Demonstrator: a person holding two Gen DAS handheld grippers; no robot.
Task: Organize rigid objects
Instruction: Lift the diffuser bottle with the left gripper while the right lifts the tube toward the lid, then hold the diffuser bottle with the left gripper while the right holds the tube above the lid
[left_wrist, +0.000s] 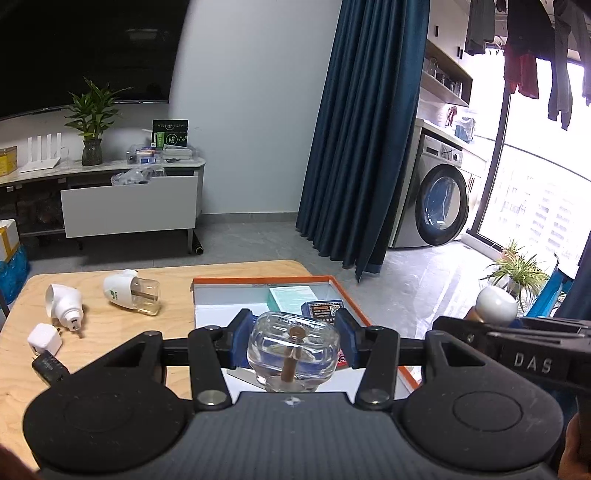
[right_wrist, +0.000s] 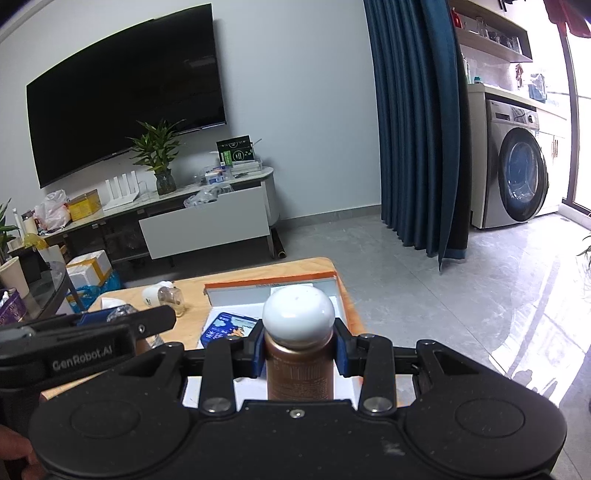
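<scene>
Above the orange-rimmed box (left_wrist: 334, 286) on the surface (left_wrist: 110, 354), the left hand-held gripper (left_wrist: 293, 341) pinches a clear refill bottle (left_wrist: 293, 349), while at three o'clock the right hand-held gripper (right_wrist: 299, 350) clamps a white-capped brown bottle (right_wrist: 299, 365).

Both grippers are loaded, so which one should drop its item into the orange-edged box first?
Probably the right gripper: its brown bottle hangs over the box.
</scene>
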